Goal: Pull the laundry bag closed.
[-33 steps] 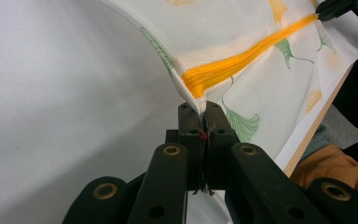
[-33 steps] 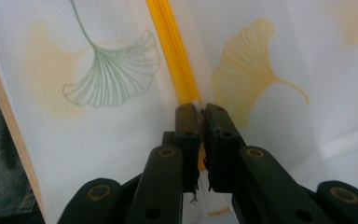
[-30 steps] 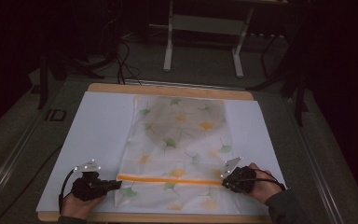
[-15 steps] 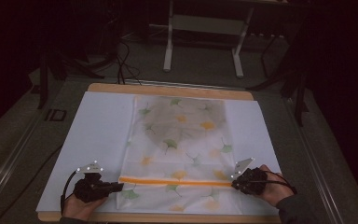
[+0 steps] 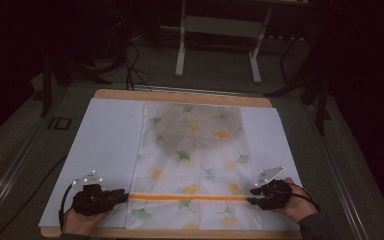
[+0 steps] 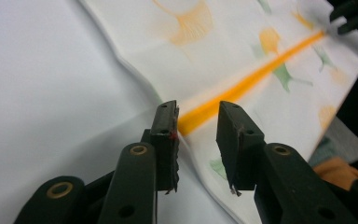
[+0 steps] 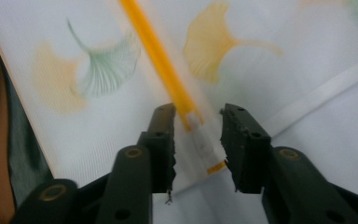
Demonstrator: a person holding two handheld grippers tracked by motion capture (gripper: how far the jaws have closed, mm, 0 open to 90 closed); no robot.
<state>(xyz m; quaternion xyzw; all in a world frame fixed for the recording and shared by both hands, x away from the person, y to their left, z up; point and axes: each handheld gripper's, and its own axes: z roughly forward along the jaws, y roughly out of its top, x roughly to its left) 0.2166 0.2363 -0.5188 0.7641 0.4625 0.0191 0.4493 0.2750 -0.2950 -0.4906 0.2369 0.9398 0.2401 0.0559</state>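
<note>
A translucent bag (image 5: 195, 150) printed with green and yellow leaves lies flat on a white sheet (image 5: 105, 145). An orange strip (image 5: 190, 197) crosses it near the front edge. My left gripper (image 5: 125, 196) sits at the strip's left end. Its jaws have just been opening and stand open (image 6: 196, 123), with the bag's edge and the strip's end (image 6: 205, 112) between them, untouched. My right gripper (image 5: 252, 196) is at the strip's right end. Its jaws have also just been opening (image 7: 198, 126), and the strip's end (image 7: 189, 112) lies loose in the gap.
The white sheet covers a wooden board (image 5: 180, 95) on a grey table. A metal stand (image 5: 220, 30) and cables (image 5: 130, 65) sit in the dark beyond the far edge. A hand (image 5: 80, 225) grips each tool at the near edge.
The right hand has shifted a little to the right along the front of the bag. The left hand has stayed put. The right jaws now show apart.
</note>
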